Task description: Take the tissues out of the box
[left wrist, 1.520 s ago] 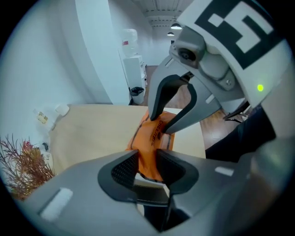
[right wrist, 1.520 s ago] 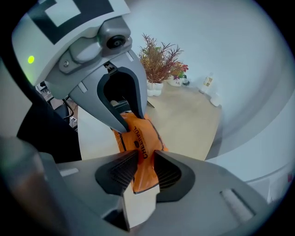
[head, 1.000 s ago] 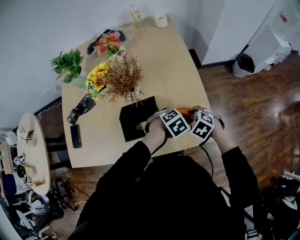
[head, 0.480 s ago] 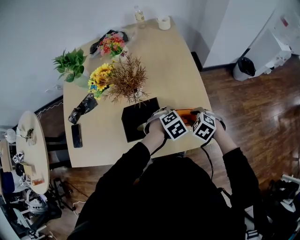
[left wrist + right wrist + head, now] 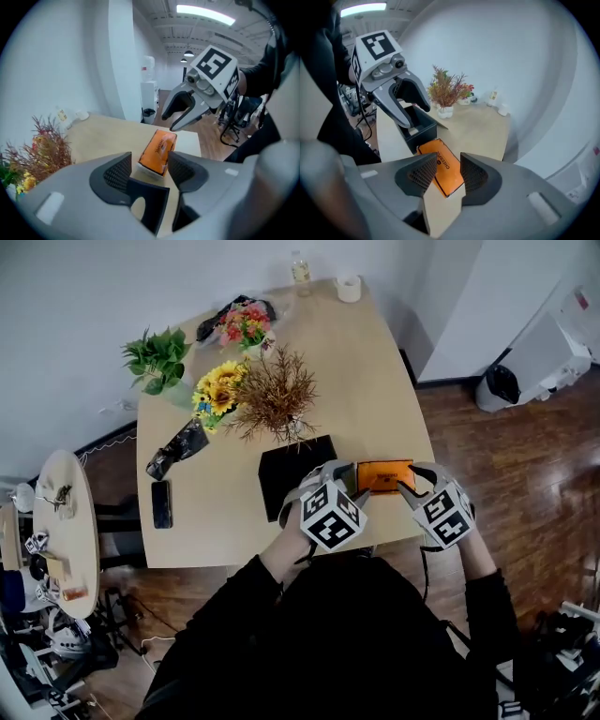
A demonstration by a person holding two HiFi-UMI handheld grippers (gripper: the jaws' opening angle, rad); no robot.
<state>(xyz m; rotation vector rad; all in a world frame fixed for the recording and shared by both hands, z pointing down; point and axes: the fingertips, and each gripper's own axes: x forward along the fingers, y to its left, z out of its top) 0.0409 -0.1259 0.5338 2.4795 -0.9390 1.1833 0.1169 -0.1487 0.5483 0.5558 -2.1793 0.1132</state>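
Note:
An orange tissue pack (image 5: 384, 476) lies flat on the wooden table (image 5: 375, 390), just right of the open black box (image 5: 292, 486). My left gripper (image 5: 339, 482) is at the pack's left end and my right gripper (image 5: 410, 482) at its right end. In the left gripper view the pack (image 5: 158, 151) lies just past the left gripper (image 5: 150, 165), whose jaws are opening and do not press it. The right gripper (image 5: 447, 169) is opening too, with the pack (image 5: 442, 169) lying on the table beyond its pads, untouched. The black box (image 5: 415, 125) stands behind the pack.
A vase of dried twigs (image 5: 277, 399) stands right behind the box, with sunflowers (image 5: 217, 395), a green plant (image 5: 161, 357) and a pink bouquet (image 5: 246, 324) further back. A phone (image 5: 161, 504) lies at the left. The table's front edge (image 5: 394, 542) is close under both grippers.
The two grippers, close together over the pack before, have drawn apart and their jaws have opened. The orange pack now shows whole, lying on the table between them.

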